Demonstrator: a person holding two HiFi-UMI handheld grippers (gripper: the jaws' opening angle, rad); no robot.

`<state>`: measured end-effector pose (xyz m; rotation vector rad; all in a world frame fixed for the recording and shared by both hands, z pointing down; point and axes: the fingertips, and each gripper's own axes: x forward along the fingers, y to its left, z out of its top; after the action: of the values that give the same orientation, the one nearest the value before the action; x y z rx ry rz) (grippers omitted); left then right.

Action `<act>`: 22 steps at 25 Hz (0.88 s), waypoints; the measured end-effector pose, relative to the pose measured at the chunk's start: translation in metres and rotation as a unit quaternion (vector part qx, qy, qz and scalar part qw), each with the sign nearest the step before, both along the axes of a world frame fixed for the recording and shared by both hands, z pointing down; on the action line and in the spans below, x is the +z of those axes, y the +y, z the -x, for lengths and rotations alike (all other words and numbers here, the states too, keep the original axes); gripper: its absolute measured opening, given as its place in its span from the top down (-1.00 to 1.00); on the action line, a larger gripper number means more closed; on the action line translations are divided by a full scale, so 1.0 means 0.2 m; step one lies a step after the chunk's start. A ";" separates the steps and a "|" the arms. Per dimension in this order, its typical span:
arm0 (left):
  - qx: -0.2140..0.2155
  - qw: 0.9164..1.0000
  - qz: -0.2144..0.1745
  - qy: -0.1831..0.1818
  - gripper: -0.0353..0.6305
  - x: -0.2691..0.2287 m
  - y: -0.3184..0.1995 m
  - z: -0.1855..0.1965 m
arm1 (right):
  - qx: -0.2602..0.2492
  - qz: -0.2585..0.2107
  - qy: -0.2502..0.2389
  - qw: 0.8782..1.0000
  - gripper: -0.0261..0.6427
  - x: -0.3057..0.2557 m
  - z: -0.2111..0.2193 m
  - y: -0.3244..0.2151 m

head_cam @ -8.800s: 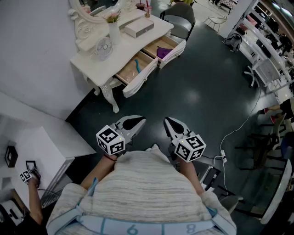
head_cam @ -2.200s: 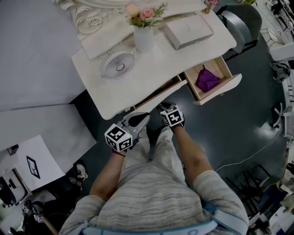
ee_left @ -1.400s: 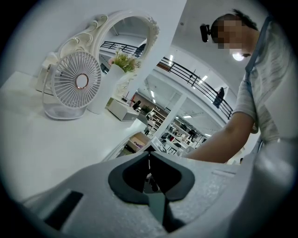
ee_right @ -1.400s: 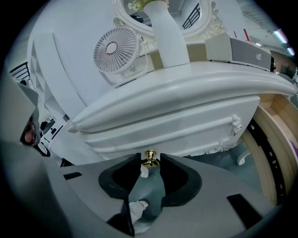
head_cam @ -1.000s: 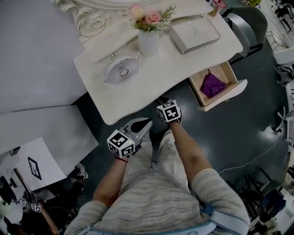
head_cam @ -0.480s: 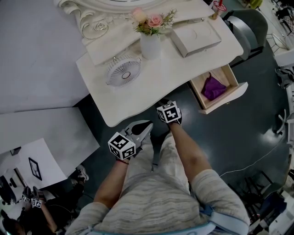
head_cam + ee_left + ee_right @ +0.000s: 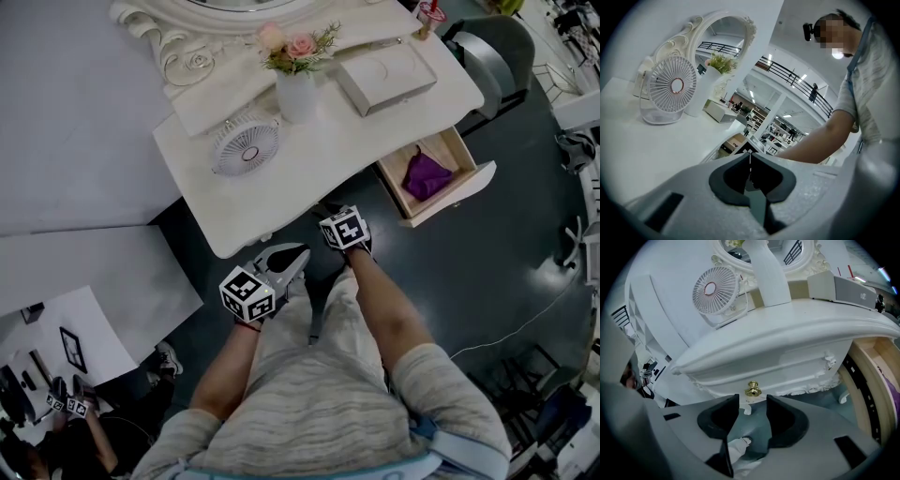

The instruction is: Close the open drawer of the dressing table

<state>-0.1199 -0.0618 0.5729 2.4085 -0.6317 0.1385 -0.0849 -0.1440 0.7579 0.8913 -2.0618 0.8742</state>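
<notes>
Right gripper point(image 7: 752, 401): just opened, apart, off knob point(image 7: 752, 390).
Left gripper point(image 7: 750, 157): together, empty.
My task: right drawer point(image 7: 452, 195) not yet shut.

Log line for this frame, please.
left gripper: shut, empty | right gripper: jaws just opened, gold knob just beyond tips, ungripped | left drawer: closed | right drawer: open

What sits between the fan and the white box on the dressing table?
A white vase of pink flowers stands between the fan and the white box; the head view shows it best.
</notes>
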 end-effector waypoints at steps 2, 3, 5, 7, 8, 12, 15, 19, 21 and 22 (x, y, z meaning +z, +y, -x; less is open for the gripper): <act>0.006 1.000 -0.002 -0.001 0.85 -0.01 0.00 -0.02 | 0.001 -0.001 0.002 1.000 0.47 -0.02 -0.04 0.03; 0.009 1.000 -0.004 -0.001 0.84 -0.02 0.01 -0.04 | 0.001 -0.002 0.002 1.000 0.47 -0.04 -0.05 0.04; 0.017 1.000 -0.006 -0.001 0.85 -0.04 0.01 -0.07 | 0.004 -0.006 0.001 1.000 0.47 -0.08 -0.08 0.07; 0.028 1.000 -0.011 0.000 0.85 -0.07 0.01 -0.11 | 0.012 -0.011 -0.001 1.000 0.47 -0.13 -0.13 0.10; 0.035 0.999 -0.014 0.000 0.85 -0.08 0.01 -0.13 | 0.016 -0.014 -0.002 1.000 0.47 -0.15 -0.16 0.11; 0.060 0.998 -0.025 -0.001 0.85 -0.14 0.02 -0.22 | 0.029 -0.028 -0.006 0.999 0.47 -0.25 -0.28 0.19; 0.076 0.997 -0.031 -0.001 0.85 -0.17 0.03 -0.28 | 0.049 -0.036 -0.010 0.998 0.47 -0.31 -0.38 0.26; 0.098 0.994 -0.039 0.001 0.85 -0.21 0.05 -0.38 | 0.076 -0.049 -0.019 0.996 0.48 -0.40 -0.51 0.35; 0.109 0.993 -0.043 0.003 0.85 -0.23 0.05 -0.44 | 0.093 -0.056 -0.024 0.994 0.47 -0.45 -0.59 0.39; 0.114 0.992 -0.044 0.004 0.85 -0.24 0.06 -0.47 | 0.102 -0.060 -0.027 0.993 0.48 -0.47 -0.62 0.42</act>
<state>-0.0250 -0.0497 0.5242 2.5611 -0.3634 0.2009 0.0399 -0.0606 0.6631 1.1727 -2.1136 0.8958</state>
